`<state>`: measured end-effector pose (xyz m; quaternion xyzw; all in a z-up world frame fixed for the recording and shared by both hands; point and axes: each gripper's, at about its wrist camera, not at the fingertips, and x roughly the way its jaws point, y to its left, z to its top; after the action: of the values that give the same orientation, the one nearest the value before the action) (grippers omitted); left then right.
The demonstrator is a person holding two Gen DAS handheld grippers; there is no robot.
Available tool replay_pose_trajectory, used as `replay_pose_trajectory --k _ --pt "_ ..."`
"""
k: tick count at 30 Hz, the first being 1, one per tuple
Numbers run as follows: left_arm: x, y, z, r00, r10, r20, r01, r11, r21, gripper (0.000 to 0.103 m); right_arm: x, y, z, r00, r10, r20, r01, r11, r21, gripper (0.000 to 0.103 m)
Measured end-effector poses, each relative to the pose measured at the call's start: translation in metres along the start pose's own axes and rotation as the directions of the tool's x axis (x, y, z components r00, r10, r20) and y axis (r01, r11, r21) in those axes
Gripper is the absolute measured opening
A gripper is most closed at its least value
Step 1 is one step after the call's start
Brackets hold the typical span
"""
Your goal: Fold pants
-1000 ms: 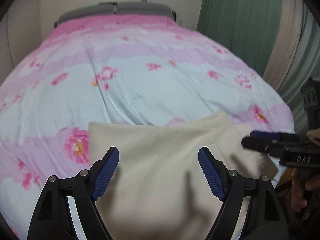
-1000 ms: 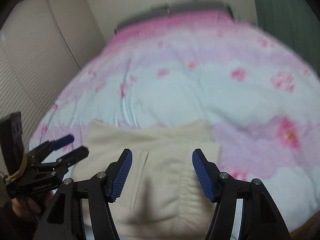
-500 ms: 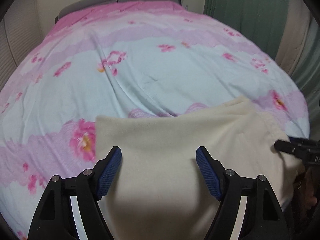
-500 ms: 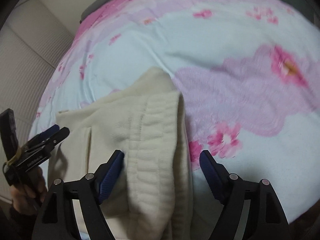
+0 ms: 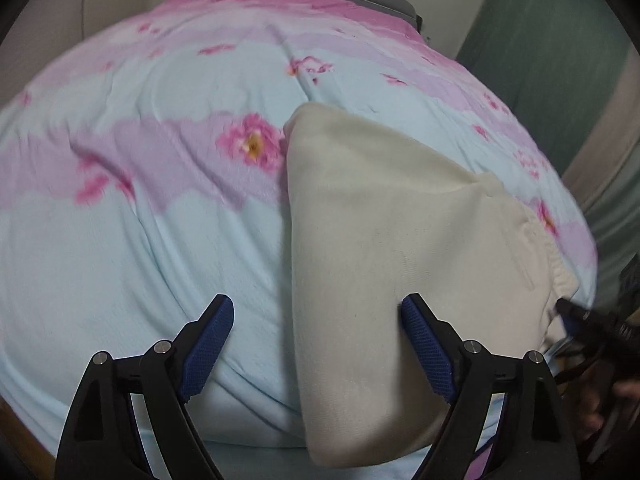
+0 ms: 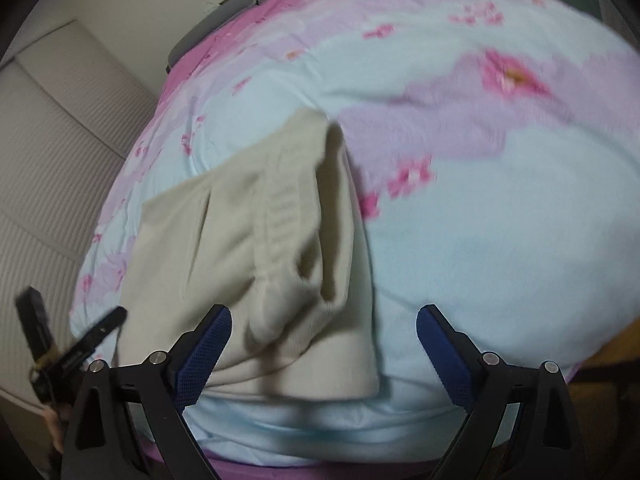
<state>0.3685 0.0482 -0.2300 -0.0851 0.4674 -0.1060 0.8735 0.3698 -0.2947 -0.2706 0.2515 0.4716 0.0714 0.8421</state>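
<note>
Both grippers have swung outward; the left gripper (image 5: 316, 342) and right gripper (image 6: 324, 344) are opening, empty, each straddling a side edge of the pants (image 5: 400, 240).

My right tool (image 6: 324, 344) hangs over the bed (image 6: 500, 240), its jaws opening with nothing pinched between them. The folded cream pants (image 6: 248, 240) lie just ahead, toward my left pad, ribbed waistband up. The left tool (image 6: 100, 332) sits far to my left.

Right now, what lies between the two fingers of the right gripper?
In the right wrist view, the right gripper, its jaws opening, has the cream pants' ribbed waistband end between its fingers, lying on the floral bedspread, unpinched.
</note>
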Motion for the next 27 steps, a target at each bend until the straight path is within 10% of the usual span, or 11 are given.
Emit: replay_pose_trajectory --k 15,21,27 --pt "0.036 -0.029 -0.006 0.998 -0.058 0.001 0.058 0.998 0.017 0.069 0.055 -0.003 0.001 0.982 0.176 -0.063 -0.172 0.983 0.062 0.090" --pt "0.021 -0.032 -0.003 0.999 -0.042 0.021 0.042 0.999 0.021 0.043 0.047 -0.009 -0.003 0.976 0.214 -0.037 -0.211 0.975 0.073 0.044" --pt "-0.004 -0.035 0.006 0.998 -0.044 0.033 0.043 0.999 0.027 0.035 0.018 0.018 0.000 0.969 0.246 0.017 -0.246 0.969 -0.003 0.032"
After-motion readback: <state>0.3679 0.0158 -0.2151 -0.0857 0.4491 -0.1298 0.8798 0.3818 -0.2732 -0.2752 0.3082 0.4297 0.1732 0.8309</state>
